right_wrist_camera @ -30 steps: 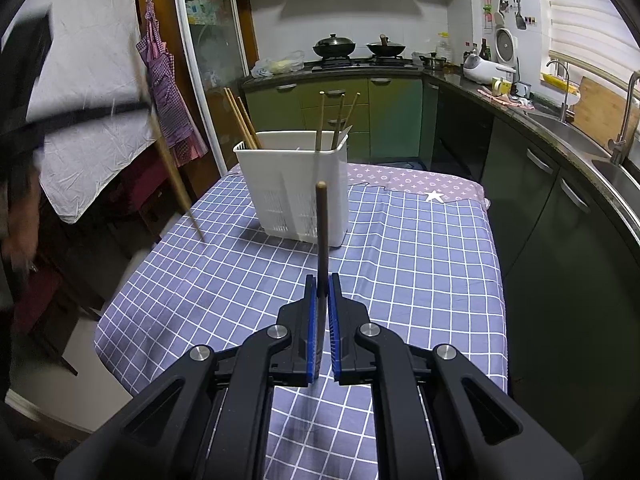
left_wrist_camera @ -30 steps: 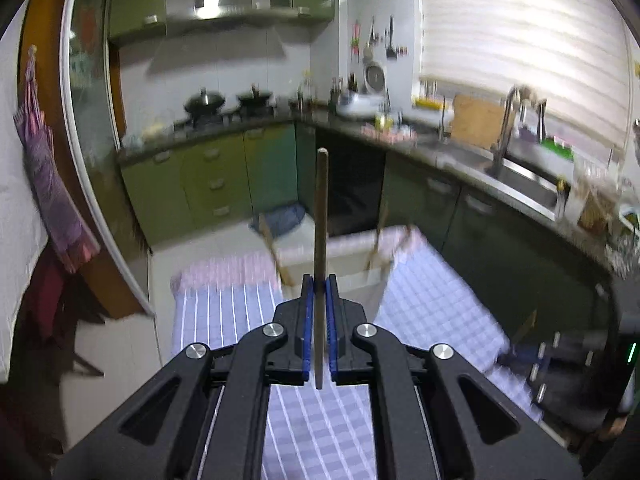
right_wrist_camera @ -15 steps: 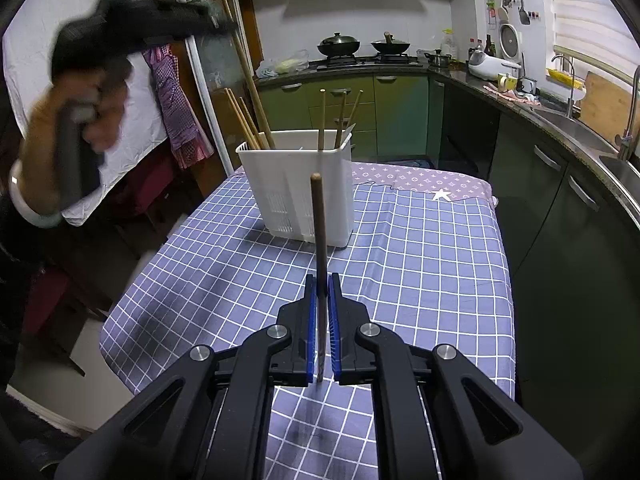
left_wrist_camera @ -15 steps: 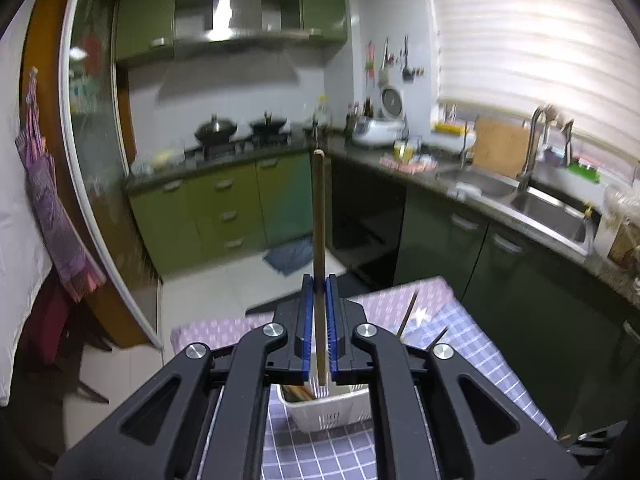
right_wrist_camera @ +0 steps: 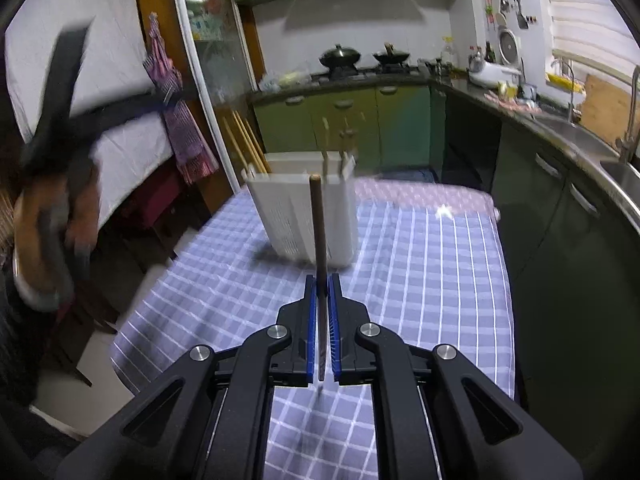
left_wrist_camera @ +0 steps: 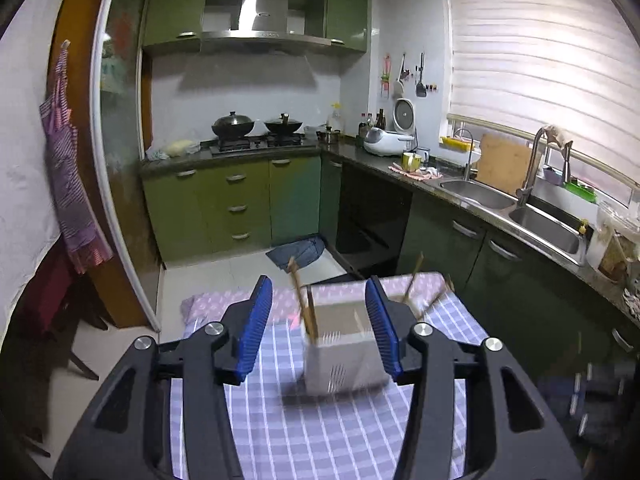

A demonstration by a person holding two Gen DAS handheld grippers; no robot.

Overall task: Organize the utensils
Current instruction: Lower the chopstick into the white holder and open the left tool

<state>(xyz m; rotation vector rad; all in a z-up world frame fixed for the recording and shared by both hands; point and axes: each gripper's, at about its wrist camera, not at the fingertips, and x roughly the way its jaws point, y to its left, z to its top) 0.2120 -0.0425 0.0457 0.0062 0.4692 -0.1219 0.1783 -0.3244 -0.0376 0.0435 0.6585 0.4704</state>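
Our left gripper (left_wrist_camera: 318,330) is spread and empty above the holder (left_wrist_camera: 340,344); our right gripper (right_wrist_camera: 321,320) pinches a chopstick (right_wrist_camera: 318,224) upright, short of the holder on the surface (right_wrist_camera: 420,264). We should carry it over the rim, tip down, then let go. Blur hides the holder's compartments.

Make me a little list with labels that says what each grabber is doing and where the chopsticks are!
left gripper: open, empty, above the table
right gripper: shut on one chopstick pointing up
white utensil holder: upright on the checkered tablecloth
chopsticks in holder: several, leaning out over the rim
sharpness: left view blurred around the holder
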